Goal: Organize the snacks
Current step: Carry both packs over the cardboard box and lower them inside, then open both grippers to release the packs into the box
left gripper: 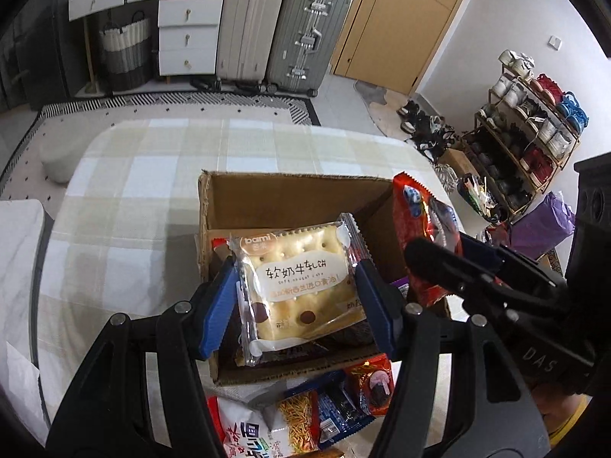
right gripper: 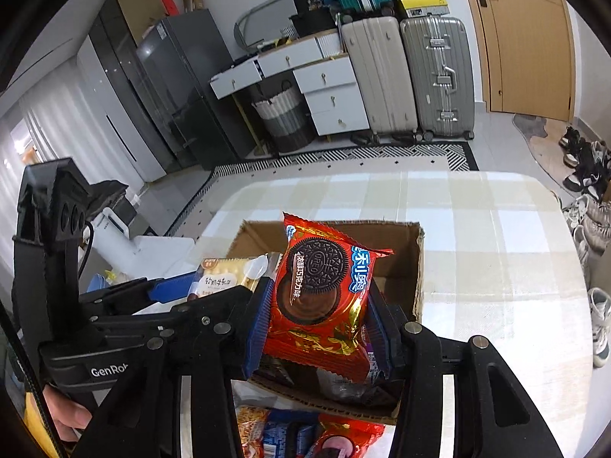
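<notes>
left gripper (left gripper: 296,297): jaws closed partway onto the nougat cracker pack (left gripper: 298,286), blue pads pressing both side edges; pack held flat over the cardboard box (left gripper: 267,198).
right gripper (right gripper: 319,324): jaws closed partway onto the red Oreo pack (right gripper: 320,294), pads on both sides; pack upright, over the box's right half.
box: open-topped, sits on the checked tablecloth (left gripper: 126,198), near the table's front edge.
progress: judged mid-task. Some dark wrappers already lie in the box bottom, two packs are hovering above it, not yet dropped.
left to do: release both packs, then clear the loose snack pile (left gripper: 305,412) just in front of the box: white bag, noodle-print pack, blue pack, another red Oreo pack.
hidden: box contents mostly covered by the held packs and grippers; count inside can't be told.
cut off: front pile runs off the bottom edge in both views, so pile size unknown.
unclear: purple item at the box's right inner wall, too little shows to name it.
risk: held packs close together over one box; the grippers may bump when lowering.
</notes>
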`<act>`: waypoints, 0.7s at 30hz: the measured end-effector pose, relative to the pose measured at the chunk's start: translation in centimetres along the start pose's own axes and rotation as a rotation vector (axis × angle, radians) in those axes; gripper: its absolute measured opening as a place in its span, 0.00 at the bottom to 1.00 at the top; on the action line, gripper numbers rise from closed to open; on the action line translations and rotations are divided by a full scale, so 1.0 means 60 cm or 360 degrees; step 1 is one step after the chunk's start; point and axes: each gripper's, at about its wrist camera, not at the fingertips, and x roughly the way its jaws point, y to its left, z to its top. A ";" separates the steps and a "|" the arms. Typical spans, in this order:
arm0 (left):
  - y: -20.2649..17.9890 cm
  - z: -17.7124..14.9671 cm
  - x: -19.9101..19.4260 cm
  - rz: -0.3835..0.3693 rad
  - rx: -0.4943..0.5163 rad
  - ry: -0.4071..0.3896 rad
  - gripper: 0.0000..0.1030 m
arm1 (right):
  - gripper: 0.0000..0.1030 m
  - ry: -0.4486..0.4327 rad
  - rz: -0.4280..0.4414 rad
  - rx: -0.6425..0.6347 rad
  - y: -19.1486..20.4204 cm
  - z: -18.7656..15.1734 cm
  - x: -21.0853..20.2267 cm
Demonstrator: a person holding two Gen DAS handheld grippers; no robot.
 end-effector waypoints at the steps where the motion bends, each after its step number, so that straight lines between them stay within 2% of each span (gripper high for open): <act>1: 0.004 0.004 0.010 0.0004 -0.0004 0.0009 0.57 | 0.45 0.0002 0.0004 0.0004 -0.001 -0.001 0.004; 13: 0.039 0.020 0.077 -0.0030 -0.0070 0.0095 0.58 | 0.45 0.0079 0.0024 0.0060 -0.027 -0.013 0.041; 21: 0.044 0.026 0.067 -0.0046 -0.0078 0.0063 0.58 | 0.45 0.0118 0.0018 0.0057 -0.024 -0.019 0.048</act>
